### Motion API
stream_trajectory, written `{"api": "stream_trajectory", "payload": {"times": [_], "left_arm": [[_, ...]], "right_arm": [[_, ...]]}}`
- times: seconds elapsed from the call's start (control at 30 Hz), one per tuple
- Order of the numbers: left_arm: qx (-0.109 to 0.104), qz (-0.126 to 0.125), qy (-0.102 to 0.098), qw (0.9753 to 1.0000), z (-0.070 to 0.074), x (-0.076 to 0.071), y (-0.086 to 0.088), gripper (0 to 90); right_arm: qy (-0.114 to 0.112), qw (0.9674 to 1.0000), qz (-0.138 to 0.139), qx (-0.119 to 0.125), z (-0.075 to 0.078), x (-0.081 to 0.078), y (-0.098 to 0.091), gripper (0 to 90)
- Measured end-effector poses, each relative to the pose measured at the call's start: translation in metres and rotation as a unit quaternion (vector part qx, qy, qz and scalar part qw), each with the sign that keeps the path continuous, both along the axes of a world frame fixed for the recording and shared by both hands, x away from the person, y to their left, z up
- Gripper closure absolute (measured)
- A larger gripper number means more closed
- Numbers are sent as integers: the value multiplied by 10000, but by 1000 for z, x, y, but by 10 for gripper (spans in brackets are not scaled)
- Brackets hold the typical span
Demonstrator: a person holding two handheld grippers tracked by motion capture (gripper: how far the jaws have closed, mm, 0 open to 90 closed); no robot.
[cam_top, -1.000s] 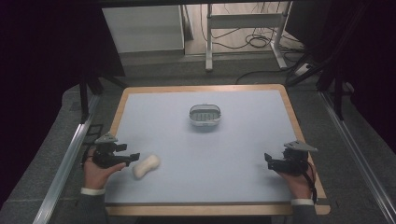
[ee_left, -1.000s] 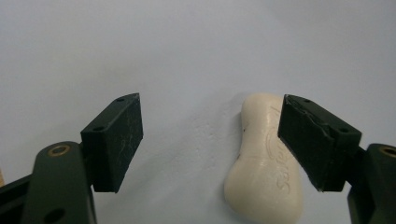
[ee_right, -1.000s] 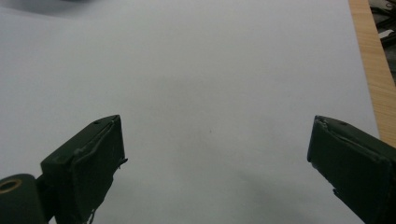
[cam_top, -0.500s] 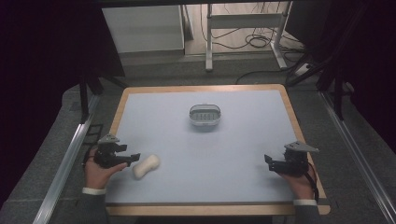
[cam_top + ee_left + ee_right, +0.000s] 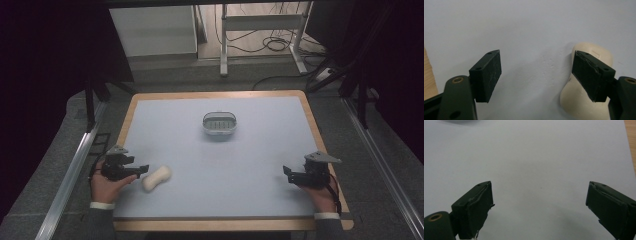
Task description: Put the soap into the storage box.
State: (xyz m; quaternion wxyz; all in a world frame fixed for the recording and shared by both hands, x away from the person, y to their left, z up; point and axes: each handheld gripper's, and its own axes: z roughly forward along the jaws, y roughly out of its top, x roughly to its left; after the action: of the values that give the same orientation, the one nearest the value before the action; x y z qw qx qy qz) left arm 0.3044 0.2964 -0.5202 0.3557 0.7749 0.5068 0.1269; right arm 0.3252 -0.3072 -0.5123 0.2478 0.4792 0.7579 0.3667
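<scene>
Table (image 5: 215, 165) | left tongs (image 5: 141, 169) level, apparently touching soap (image 5: 156, 178) | jaws closing

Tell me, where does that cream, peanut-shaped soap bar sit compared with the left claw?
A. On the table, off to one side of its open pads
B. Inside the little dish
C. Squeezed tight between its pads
A: in the left gripper view the soap bar lies on the table behind one pad, with the left claw open on bare surface.
</scene>
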Motion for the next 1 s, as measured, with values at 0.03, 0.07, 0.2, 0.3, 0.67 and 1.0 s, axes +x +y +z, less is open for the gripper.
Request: {"api": "stream_trajectory", "payload": {"times": [0.03, 0.07, 0.2, 0.3, 0.67, 1.0], "left_arm": [[-21, -1, -5, 10000, 0, 0, 0, 241], [-30, -13, -8, 10000, 1, -1, 1, 241], [14, -58, 16, 10000, 5, -1, 2, 241], [-16, -148, 123, 9998, 9, 0, 1, 230], [185, -358, 214, 9990, 24, 1, -5, 234], [587, -652, 437, 9952, 29, 2, -15, 240]], "right_arm": [[-7, 10000, -1, -2, 0, 0, 0, 71], [-7, 10000, -1, -2, 0, 0, 0, 71], [-38, 10000, -56, 6, 2, -1, -1, 76], [-34, 9999, -98, 16, 1, -2, -3, 79], [-116, 9998, -129, 27, 5, -11, -8, 82], [-207, 9998, 54, 41, 9, -14, -2, 83]]}}
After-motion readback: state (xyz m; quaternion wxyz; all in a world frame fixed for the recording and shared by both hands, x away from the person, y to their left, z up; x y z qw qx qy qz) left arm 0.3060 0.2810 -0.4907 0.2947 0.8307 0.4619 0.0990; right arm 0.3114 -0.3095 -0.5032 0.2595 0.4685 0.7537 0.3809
